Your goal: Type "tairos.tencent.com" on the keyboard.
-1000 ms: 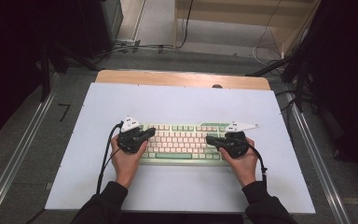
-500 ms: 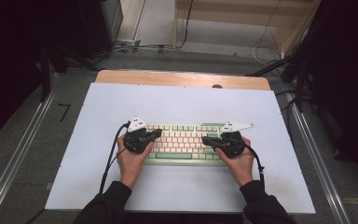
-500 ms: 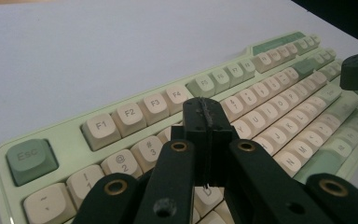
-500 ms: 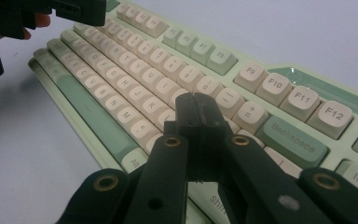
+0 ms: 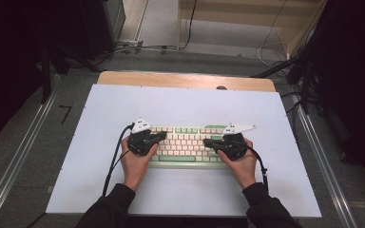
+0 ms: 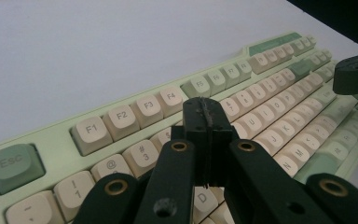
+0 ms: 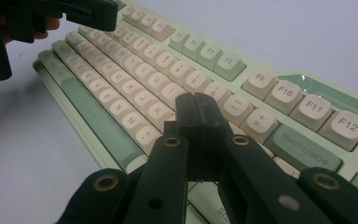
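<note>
Both hands near edge of desk [image 5: 100, 104]. Left tongs [image 5: 160, 137] and right tongs [image 5: 208, 141] closed, empty, poised over keyboard [image 5: 185, 142] lying mid-desk. Keyboard looks stiff, moderately heavy; keycaps likely pop off, so grip the case ends, not the keys.

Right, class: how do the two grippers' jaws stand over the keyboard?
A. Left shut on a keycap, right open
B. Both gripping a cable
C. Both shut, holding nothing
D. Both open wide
C: the left gripper and right gripper each show jaws pressed together with nothing between them, above the keyboard.
</note>
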The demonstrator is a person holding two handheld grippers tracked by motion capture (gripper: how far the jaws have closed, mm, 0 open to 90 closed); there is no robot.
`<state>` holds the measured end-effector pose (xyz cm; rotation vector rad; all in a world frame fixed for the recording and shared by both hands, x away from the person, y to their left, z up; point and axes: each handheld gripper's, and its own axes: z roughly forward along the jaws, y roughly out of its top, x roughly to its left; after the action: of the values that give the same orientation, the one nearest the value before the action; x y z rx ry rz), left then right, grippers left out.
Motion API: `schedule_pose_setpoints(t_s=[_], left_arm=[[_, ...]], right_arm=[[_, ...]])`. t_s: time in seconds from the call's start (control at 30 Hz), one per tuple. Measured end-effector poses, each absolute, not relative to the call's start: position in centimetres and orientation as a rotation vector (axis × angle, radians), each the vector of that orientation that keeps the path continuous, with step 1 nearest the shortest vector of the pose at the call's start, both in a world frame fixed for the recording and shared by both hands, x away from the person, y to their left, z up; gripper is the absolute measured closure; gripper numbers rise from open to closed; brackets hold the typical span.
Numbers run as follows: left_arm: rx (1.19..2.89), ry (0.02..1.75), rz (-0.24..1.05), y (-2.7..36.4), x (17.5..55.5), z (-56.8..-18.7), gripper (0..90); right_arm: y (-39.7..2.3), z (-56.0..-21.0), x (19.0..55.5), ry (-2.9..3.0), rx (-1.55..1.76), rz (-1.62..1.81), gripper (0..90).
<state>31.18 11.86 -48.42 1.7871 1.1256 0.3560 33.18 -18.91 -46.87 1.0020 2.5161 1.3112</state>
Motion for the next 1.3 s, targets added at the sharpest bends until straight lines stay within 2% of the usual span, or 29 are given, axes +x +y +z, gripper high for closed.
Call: schedule_pose_setpoints(t_s=[0.87, 1.3], left_arm=[[1.844, 1.104, 0.263, 10.1, 31.8, -49.3, 90.0], [1.88, 1.113, 0.272, 9.5, 32.1, -49.4, 90.0]], right_arm=[[-18.6, -47.0, 33.2, 2.523, 0.999, 1.301, 87.6], [-18.6, -47.0, 33.2, 2.522, 0.998, 1.299, 87.6]])
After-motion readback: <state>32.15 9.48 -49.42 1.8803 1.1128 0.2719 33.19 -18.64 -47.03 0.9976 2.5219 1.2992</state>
